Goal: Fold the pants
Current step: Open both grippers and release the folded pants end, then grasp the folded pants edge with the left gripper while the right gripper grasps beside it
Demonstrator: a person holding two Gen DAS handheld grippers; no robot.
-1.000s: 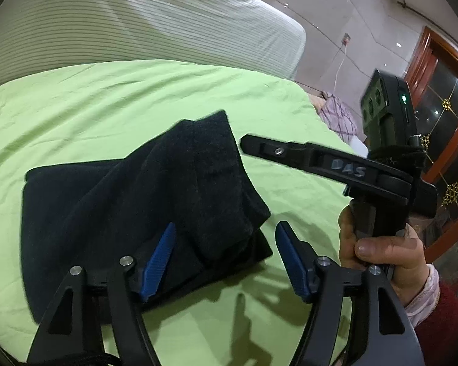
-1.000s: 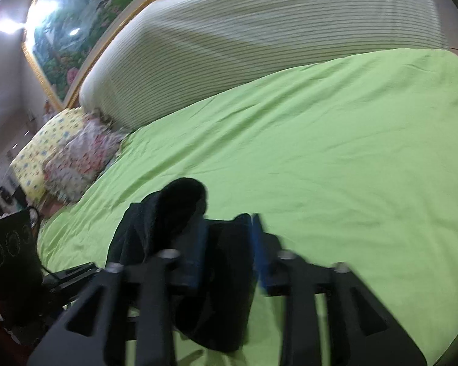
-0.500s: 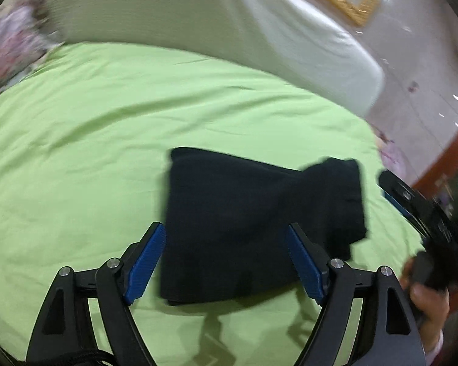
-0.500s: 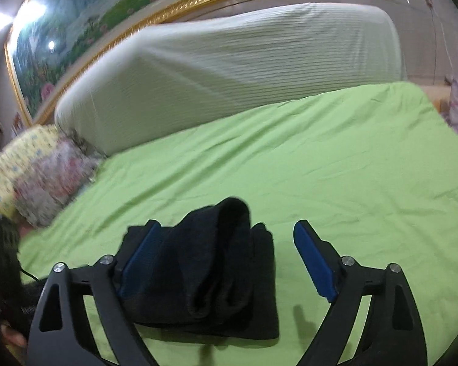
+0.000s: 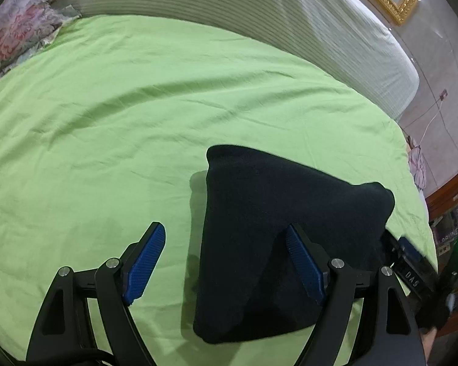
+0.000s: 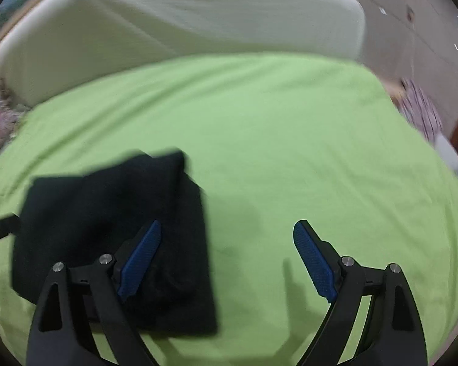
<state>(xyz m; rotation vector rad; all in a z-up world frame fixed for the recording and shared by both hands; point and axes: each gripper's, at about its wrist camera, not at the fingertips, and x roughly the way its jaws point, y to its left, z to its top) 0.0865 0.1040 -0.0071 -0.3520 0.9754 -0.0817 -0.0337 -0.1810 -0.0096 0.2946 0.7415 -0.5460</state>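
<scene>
The black pants lie folded into a compact bundle on the green bedsheet. My left gripper is open and empty, just above the bundle's left edge. In the right wrist view the pants lie at lower left; my right gripper is open and empty, with its left finger over the bundle's right part. The right gripper also shows at the right edge of the left wrist view.
A striped white headboard runs along the far side of the bed. A floral pillow lies at the far left. The bed's right edge drops to a tiled floor and wooden furniture.
The right gripper opened and let go of the pants, then drew back to the right. The left gripper swung left. The pants now lie flat as a folded bundle.
</scene>
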